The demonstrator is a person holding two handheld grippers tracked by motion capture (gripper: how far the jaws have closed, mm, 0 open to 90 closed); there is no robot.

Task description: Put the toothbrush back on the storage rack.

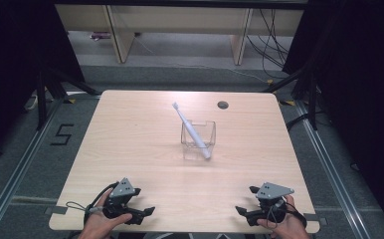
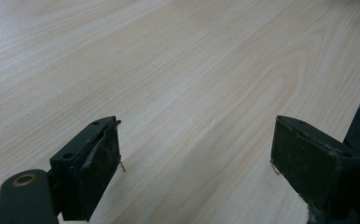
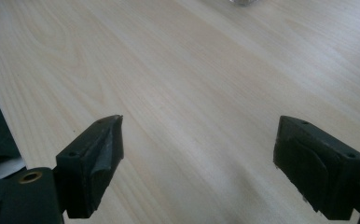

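Observation:
A white toothbrush [image 1: 190, 129] leans in a clear plastic cup [image 1: 198, 140] near the middle of the light wood table [image 1: 130, 139], its head pointing up and to the far left. My left gripper [image 1: 144, 206] rests near the table's front edge at the left, held by a hand, jaws wide open over bare wood [image 2: 197, 116]. My right gripper [image 1: 244, 208] sits at the front right, also held by a hand and open, nothing between its jaws [image 3: 199, 140]. Both grippers are well short of the cup.
A dark round grommet hole [image 1: 223, 104] lies at the table's far side, right of centre. Beyond the table stand wooden furniture legs [image 1: 120, 40] and loose cables [image 1: 272, 45] on the floor. Black curtains flank both sides.

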